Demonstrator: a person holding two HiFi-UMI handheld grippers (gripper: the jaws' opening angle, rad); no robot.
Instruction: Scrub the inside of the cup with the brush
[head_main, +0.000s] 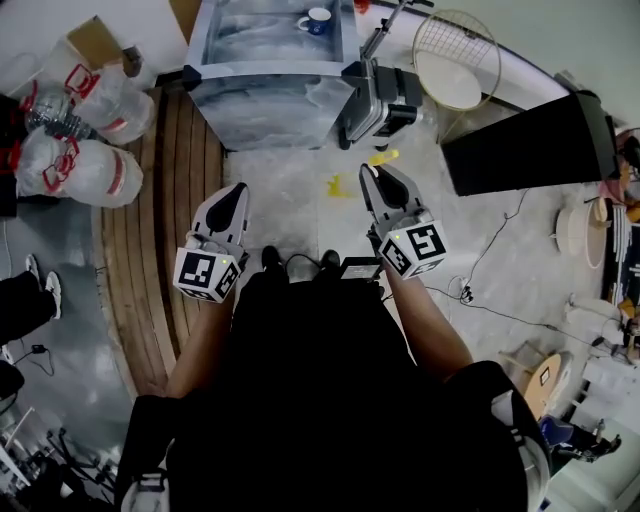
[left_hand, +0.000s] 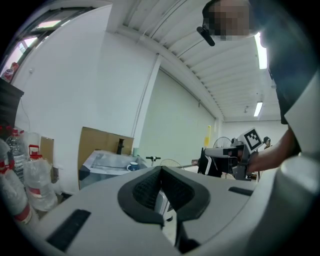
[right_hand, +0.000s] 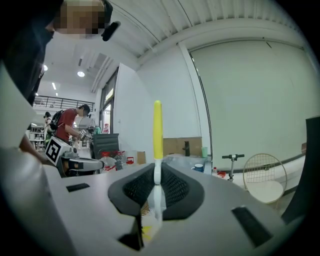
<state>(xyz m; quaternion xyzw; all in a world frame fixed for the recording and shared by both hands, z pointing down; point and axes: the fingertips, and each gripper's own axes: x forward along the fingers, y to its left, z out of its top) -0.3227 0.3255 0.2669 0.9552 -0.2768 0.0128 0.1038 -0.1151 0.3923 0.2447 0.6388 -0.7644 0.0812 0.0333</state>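
Seen from above, I stand on a pale floor holding a pair of tongs in each hand, both at waist height and pointing forward toward a grey marbled table (head_main: 268, 105).

My left tongs (head_main: 238, 188) have their jaws pressed together at the tips with nothing between them. Their own camera shows the two dark ribbed pads (left_hand: 145, 189) meeting in a point, and only the room behind.

My right tongs (head_main: 378, 172) are clamped on a brush (right_hand: 157, 131). Its thin white shaft is pinched between the pads and its yellow handle stands straight out past the jaw tips. From above, only a short yellow bit of the brush (head_main: 383, 157) shows beyond the tips.

The cup (head_main: 316, 20) is blue with a white inside. It stands upright on the far part of the table, well apart from both tongs, and neither one touches it. In the left camera the cup (left_hand: 132, 166) is a small shape on the tabletop. In the right camera the cup (right_hand: 199, 167) sits to the right of the brush handle.

Big plastic water bottles (head_main: 92, 135) lie to the left of the table, and a round wire frame (head_main: 456, 58) stands to its right
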